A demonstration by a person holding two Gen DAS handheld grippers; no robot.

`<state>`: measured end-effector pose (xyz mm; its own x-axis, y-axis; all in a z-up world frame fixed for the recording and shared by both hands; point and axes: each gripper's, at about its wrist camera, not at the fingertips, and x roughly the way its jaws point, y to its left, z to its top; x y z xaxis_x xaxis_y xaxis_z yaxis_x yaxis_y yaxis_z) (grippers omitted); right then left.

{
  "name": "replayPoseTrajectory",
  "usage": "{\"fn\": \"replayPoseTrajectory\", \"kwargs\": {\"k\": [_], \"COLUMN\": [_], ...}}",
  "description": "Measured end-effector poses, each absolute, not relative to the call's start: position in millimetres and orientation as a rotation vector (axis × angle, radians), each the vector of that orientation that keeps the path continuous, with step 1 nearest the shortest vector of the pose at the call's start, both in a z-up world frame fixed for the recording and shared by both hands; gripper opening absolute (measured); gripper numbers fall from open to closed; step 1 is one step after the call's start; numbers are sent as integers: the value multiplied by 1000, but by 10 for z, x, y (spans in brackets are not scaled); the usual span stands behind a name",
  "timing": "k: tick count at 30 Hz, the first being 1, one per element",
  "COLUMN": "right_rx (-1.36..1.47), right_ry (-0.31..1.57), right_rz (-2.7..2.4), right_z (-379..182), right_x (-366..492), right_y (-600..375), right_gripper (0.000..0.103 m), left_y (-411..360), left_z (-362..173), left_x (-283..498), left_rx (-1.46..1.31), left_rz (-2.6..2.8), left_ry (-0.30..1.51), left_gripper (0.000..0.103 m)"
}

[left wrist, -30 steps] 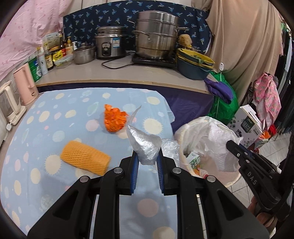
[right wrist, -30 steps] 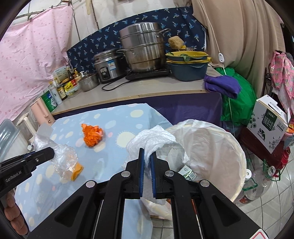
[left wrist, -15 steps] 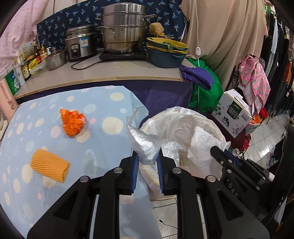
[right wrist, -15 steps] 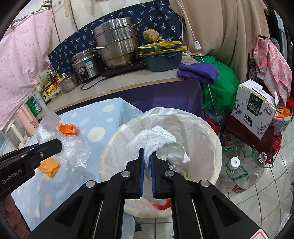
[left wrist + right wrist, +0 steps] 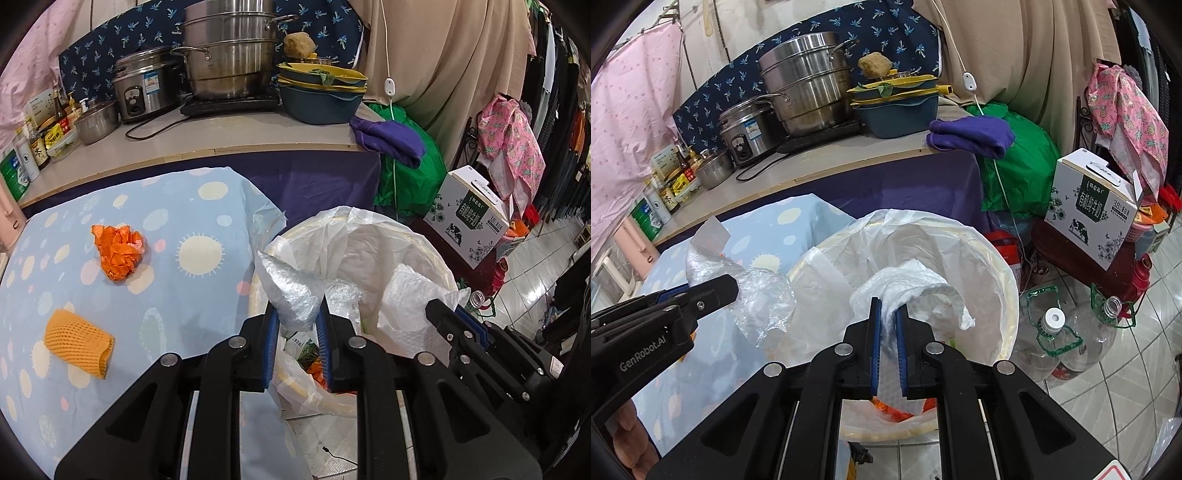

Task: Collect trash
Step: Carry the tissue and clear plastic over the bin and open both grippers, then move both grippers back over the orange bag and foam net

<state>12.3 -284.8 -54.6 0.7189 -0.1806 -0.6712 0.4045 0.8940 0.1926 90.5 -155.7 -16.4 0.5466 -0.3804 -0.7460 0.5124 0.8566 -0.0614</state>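
Note:
My left gripper (image 5: 295, 314) is shut on a crumpled clear plastic wrapper (image 5: 291, 291) and holds it over the near-left rim of the bin (image 5: 424, 240), which is lined with a white bag. My right gripper (image 5: 888, 310) is shut on a white paper towel (image 5: 912, 284) and holds it above the bin's opening (image 5: 1008, 266). The right gripper also shows in the left wrist view (image 5: 439, 310). The left gripper with the wrapper also shows in the right wrist view (image 5: 727, 288). A crumpled orange wrapper (image 5: 120, 251) and an orange foam net sleeve (image 5: 79, 341) lie on the blue spotted tablecloth (image 5: 177, 295).
A counter behind holds steel pots (image 5: 232, 66), a rice cooker (image 5: 142, 88), stacked basins (image 5: 321, 96) and bottles (image 5: 33, 144). A milk carton box (image 5: 1097, 214) and empty plastic bottles (image 5: 1067, 339) stand on the tiled floor to the right of the bin.
Both grippers have moved right from the table to above the bin, each still holding its piece of trash. The right jaws have parted slightly around the paper towel.

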Motion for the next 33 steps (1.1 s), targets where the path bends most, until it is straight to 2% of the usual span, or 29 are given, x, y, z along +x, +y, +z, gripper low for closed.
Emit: {"fn": "replayPoseTrajectory", "kwargs": {"k": [3, 5, 7, 10, 11, 33], "right_rx": [342, 345, 347, 345, 344, 291], "right_ry": [695, 689, 685, 678, 675, 653], "right_rz": [-338, -341, -343, -342, -342, -283], "right_z": [-545, -532, -522, -500, -489, -294], "right_x": [138, 138, 143, 154, 158, 316], "right_y": [-2870, -2878, -2885, -2876, -2873, -2502], "right_gripper": [9, 10, 12, 16, 18, 31], "left_y": [-1571, -1576, -1566, -1537, -1528, -1147], "left_z": [-164, -163, -156, -129, -118, -47], "left_x": [927, 943, 952, 958, 960, 1102], "left_rx": [168, 166, 160, 144, 142, 70], "left_rz": [-531, -524, -513, -497, -494, -421], "left_ry": [837, 835, 829, 815, 811, 814], "left_gripper": [20, 26, 43, 58, 60, 67]}}
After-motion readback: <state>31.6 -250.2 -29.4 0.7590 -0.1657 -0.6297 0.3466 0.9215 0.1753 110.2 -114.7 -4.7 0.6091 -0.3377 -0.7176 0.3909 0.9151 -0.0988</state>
